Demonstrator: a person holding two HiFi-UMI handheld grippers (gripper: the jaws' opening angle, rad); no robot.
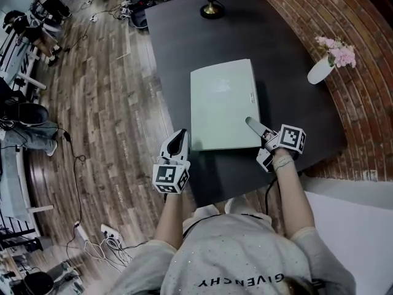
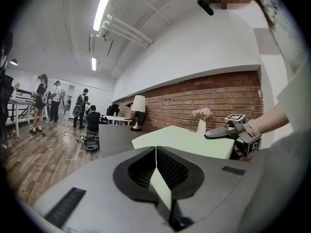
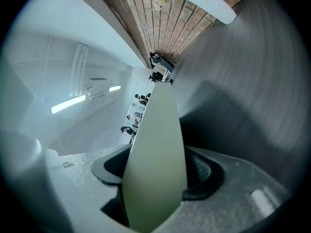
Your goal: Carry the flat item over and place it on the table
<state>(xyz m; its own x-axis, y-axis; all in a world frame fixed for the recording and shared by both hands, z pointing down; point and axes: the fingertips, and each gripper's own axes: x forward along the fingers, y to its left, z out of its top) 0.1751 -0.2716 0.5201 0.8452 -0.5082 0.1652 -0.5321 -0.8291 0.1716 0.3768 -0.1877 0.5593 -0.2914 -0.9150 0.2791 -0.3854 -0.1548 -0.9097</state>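
Note:
The flat item is a pale green board [image 1: 222, 103] low over the near part of the dark table [image 1: 178, 35]. My left gripper [image 1: 179, 141] is shut on its near left corner; in the left gripper view the pads [image 2: 167, 166] pinch the board's thin edge [image 2: 187, 140]. My right gripper [image 1: 253, 125] is at the near right corner, one finger lying over the board's top. In the right gripper view the board [image 3: 158, 149] passes between the jaws with dark gaps beside it, so these jaws stand open around it.
A lamp [image 1: 212, 5] stands at the table's far end. A white vase with pink flowers [image 1: 322, 69] sits by the curved brick wall [image 1: 319, 17] on the right. Wooden floor [image 1: 104, 103] with cables and people lies to the left.

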